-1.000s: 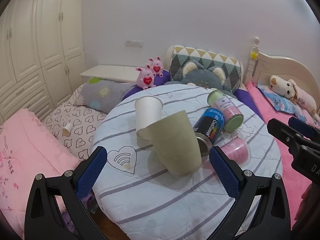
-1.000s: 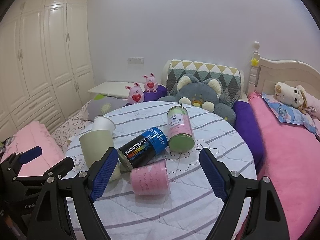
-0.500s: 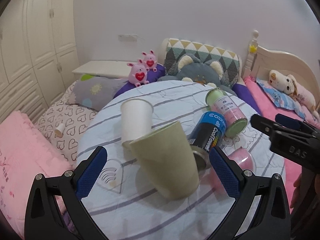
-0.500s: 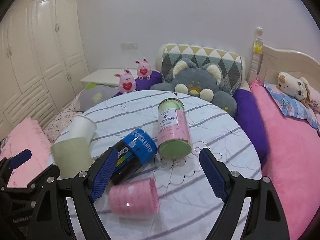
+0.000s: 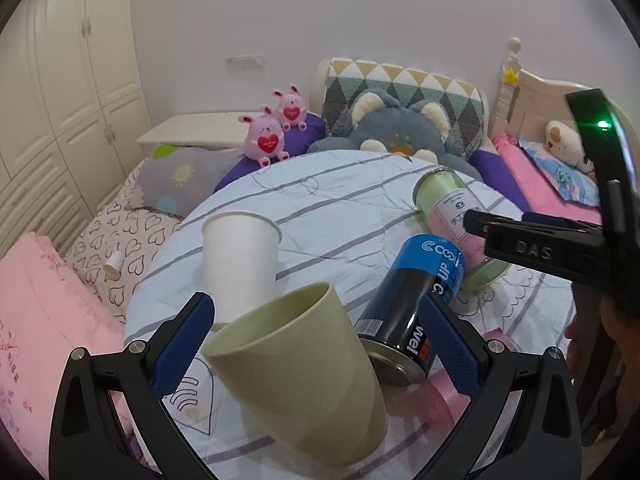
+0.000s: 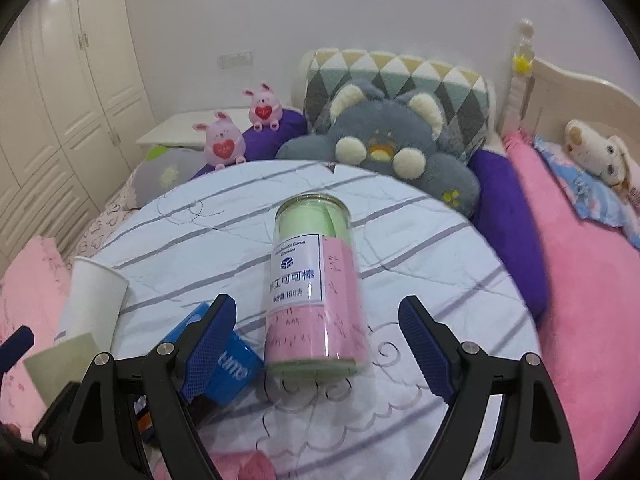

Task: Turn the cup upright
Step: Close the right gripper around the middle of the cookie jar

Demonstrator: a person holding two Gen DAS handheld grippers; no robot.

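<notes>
A pale green cup [image 5: 296,372] lies tilted on its side on the round striped table [image 5: 332,208], mouth facing away, leaning on a white paper cup [image 5: 240,260]. My left gripper [image 5: 316,344] is open, its blue pads on either side of the green cup, not touching. My right gripper [image 6: 316,344] is open, with a green-and-pink jar [image 6: 316,280] lying between its fingers. The green cup [image 6: 60,364] and white cup [image 6: 94,300] show at the left in the right wrist view.
A blue-and-black can [image 5: 416,304] lies beside the green cup; a pink cup [image 5: 436,396] lies behind it. The right gripper's body [image 5: 552,248] reaches in from the right. Plush toys, pillows and pink bedding surround the table; wardrobes [image 5: 60,80] stand at left.
Both grippers have moved forward and lower toward the table. The green cup now sits between the left fingers; the jar now sits between the right fingers. Nothing has been grasped.
</notes>
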